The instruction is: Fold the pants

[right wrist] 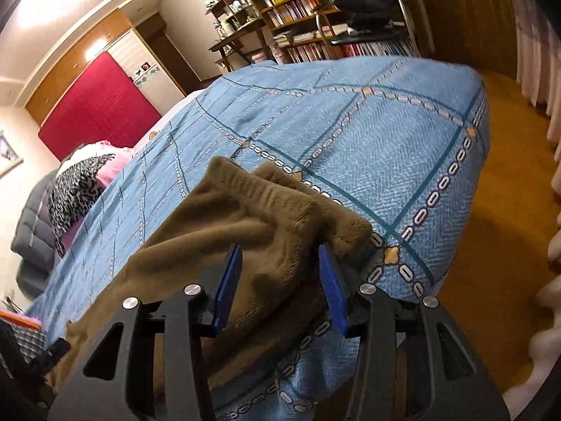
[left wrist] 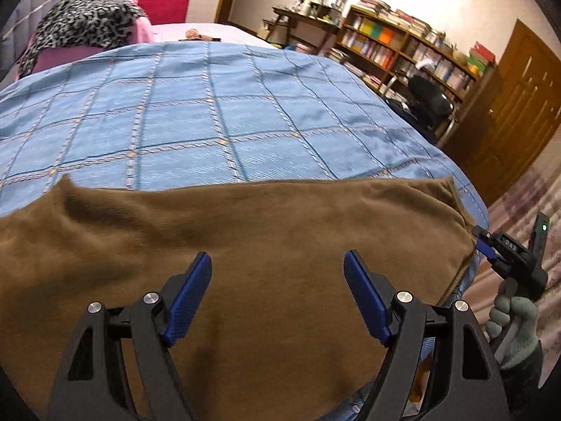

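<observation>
The brown fleece pants [left wrist: 245, 238] lie flat across the near edge of a bed with a blue checked cover [left wrist: 210, 112]. My left gripper [left wrist: 277, 263] is open, hovering just above the middle of the pants, holding nothing. My right gripper [right wrist: 280, 256] is open, its blue fingers [right wrist: 229, 280] on either side of the bunched right end of the pants [right wrist: 266, 217] at the bed's corner. From the left wrist view the right gripper [left wrist: 485, 242] sits at the pants' right edge, held by a gloved hand [left wrist: 515, 319].
A leopard-print cloth [left wrist: 84, 21] and pink bedding lie at the bed's far left. Bookshelves [left wrist: 403, 45], a black chair [left wrist: 429, 101] and a wooden door [left wrist: 526, 105] stand to the right. A red headboard panel [right wrist: 98, 105] is on the far wall.
</observation>
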Available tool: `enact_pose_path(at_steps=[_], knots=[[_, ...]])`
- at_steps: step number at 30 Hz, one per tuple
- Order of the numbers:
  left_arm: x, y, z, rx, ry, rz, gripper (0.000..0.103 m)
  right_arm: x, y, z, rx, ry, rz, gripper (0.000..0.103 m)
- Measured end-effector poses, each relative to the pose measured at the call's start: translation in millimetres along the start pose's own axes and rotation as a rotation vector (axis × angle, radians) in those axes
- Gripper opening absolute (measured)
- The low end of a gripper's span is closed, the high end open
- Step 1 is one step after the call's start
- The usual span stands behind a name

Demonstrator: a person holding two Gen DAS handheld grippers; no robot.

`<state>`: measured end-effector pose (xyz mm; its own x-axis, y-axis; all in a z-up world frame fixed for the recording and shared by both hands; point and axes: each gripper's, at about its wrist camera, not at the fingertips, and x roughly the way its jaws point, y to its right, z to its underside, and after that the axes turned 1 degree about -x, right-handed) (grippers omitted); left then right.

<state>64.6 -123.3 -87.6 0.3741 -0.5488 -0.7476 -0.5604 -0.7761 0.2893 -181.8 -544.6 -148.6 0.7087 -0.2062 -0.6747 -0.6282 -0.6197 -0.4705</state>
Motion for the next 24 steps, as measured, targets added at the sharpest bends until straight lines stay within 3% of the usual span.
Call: enact_pose_path(at_steps=[7,12,19,24], knots=[[20.6,24.1,-4.2,0.044,-0.037,0.019,0.077,19.7,7.0,-5.6,0.008,-0.019,-0.048,0.045],[30.5,42.4,-8.3,0.069,-0.056,0.042,0.077,14.2,4.8,-9.7,-0.044,-0.001,-0.048,0.015],[41.2,80.4,-25.0,0.128,-0.05,0.114,0.077,-21.3,3.5,-18.4,-0.086,0.06,-0.064,0.012],[53.9,109.0,-22.4,0.176,-0.077,0.174,0.077,-15.9,15.7,-10.3,-0.068,0.006,-0.03,0.012]])
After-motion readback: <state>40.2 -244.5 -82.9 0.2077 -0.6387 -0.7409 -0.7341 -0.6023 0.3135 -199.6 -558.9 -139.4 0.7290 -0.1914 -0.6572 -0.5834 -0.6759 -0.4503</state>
